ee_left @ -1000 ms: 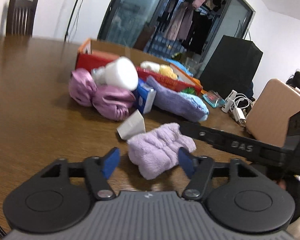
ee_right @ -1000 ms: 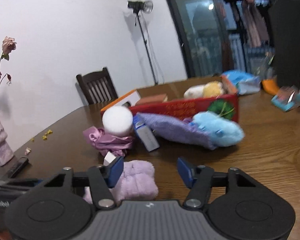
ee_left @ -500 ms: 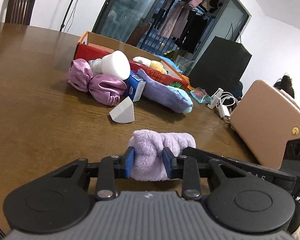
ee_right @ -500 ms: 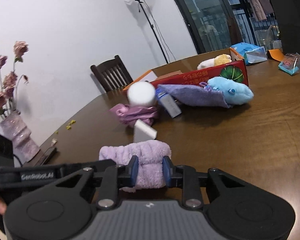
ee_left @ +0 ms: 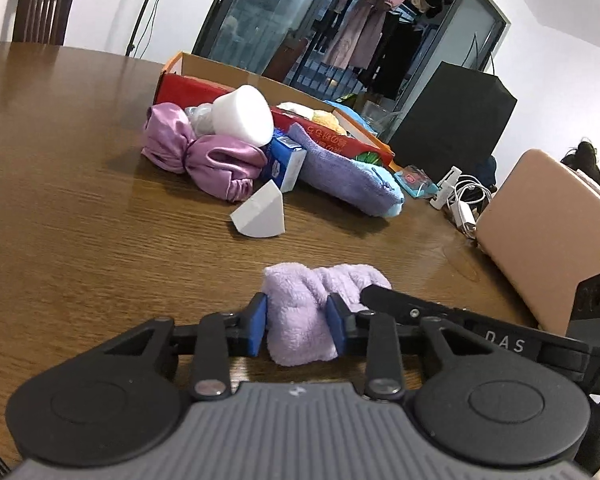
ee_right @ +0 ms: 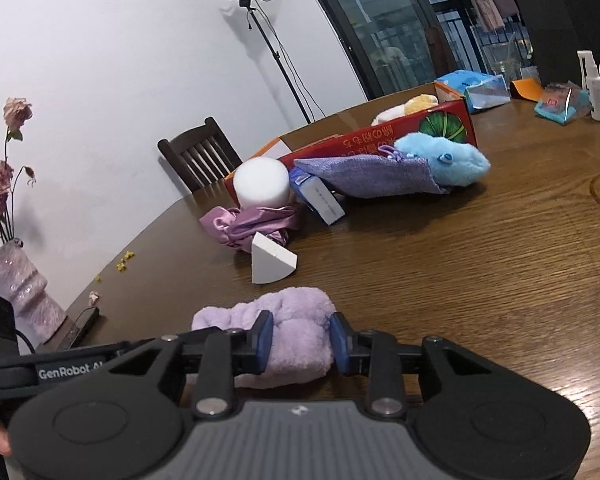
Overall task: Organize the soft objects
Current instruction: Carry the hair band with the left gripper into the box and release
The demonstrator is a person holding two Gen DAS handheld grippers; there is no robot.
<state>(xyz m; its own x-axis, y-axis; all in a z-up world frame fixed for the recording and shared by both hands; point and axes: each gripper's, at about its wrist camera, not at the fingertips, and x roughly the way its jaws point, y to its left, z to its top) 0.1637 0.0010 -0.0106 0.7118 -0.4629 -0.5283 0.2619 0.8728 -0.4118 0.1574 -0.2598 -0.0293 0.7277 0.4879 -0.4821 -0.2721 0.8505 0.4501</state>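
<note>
A fluffy lilac towel [ee_left: 304, 320] lies on the wooden table, and both grippers hold it. My left gripper [ee_left: 298, 326] is shut on one end. My right gripper [ee_right: 300, 340] is shut on the other end of the towel [ee_right: 292, 332]. Further off lie a white foam wedge [ee_left: 260, 216], a pink satin bundle [ee_left: 204, 152] with a white foam cylinder [ee_left: 242, 114] on it, a blue carton [ee_left: 286, 164] and a purple cloth with a blue plush [ee_right: 440, 156], all beside a red cardboard box [ee_right: 380, 136].
A pink case [ee_left: 548, 232], chargers and cables [ee_left: 460, 196] and a black bag [ee_left: 452, 120] stand to the right in the left wrist view. A vase with dried roses [ee_right: 16, 280], a dark phone [ee_right: 82, 320] and a chair [ee_right: 196, 156] are at the table's left side.
Both grippers were open around the towel a second ago. They have shut on its two ends and drawn it back from the pile, which now lies further away.
</note>
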